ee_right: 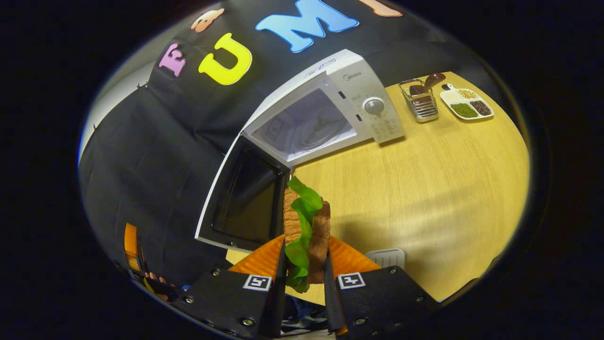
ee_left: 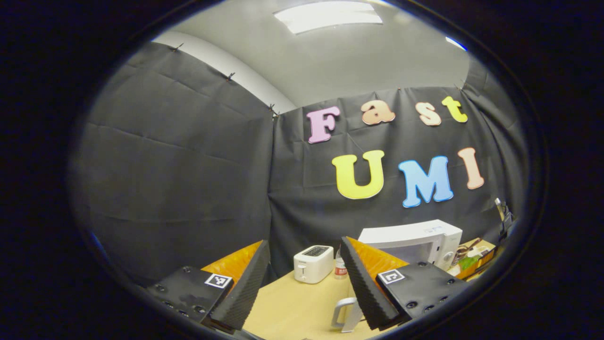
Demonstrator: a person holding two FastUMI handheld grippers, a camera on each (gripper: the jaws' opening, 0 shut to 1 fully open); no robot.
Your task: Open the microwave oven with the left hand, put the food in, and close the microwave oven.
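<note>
Left gripper [ee_left: 302, 278] held with fingers spread wide and bare, tilted up at the booth wall; beyond them a small white two-slot toaster [ee_left: 313, 263], then the boxy white microwave oven [ee_left: 415, 242] off to its right. Right gripper [ee_right: 304, 276] clamped on a toasted sandwich with green lettuce [ee_right: 306, 226] (upright between both fingers), microwave's dark-windowed door [ee_right: 243, 200] swung open just ahead-left, bare cavity [ee_right: 306, 125] beyond, above the pale wooden table [ee_right: 424, 189].

The microwave [ee_right: 330, 108] cavity gapes unobstructed past its swung-out door [ee_right: 243, 200], bare table [ee_right: 439, 179] alongside.
</note>
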